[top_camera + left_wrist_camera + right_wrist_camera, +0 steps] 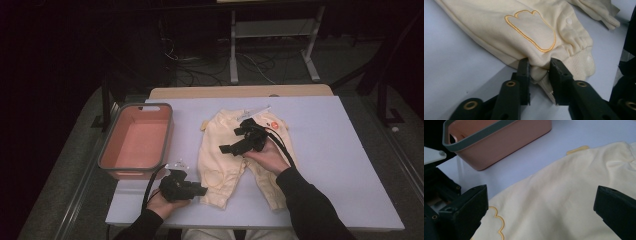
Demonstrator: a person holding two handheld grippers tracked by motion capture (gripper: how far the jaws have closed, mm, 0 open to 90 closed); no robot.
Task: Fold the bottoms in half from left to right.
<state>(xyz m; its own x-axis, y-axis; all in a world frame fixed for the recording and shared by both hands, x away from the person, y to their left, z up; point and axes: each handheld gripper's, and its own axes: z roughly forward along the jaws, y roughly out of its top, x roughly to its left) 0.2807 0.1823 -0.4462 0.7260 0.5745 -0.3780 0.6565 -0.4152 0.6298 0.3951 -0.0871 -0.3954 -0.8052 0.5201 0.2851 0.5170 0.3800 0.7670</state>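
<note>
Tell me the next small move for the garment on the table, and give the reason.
Probably bring the right hand-held gripper down and close it on the cream garment. The left hand-held gripper already pinches the leg cuff, while the right one hovers over the cloth with jaws wide open.

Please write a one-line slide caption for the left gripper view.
Left gripper pinching the ribbed cuff of a cream baby garment on the pale table.
</note>
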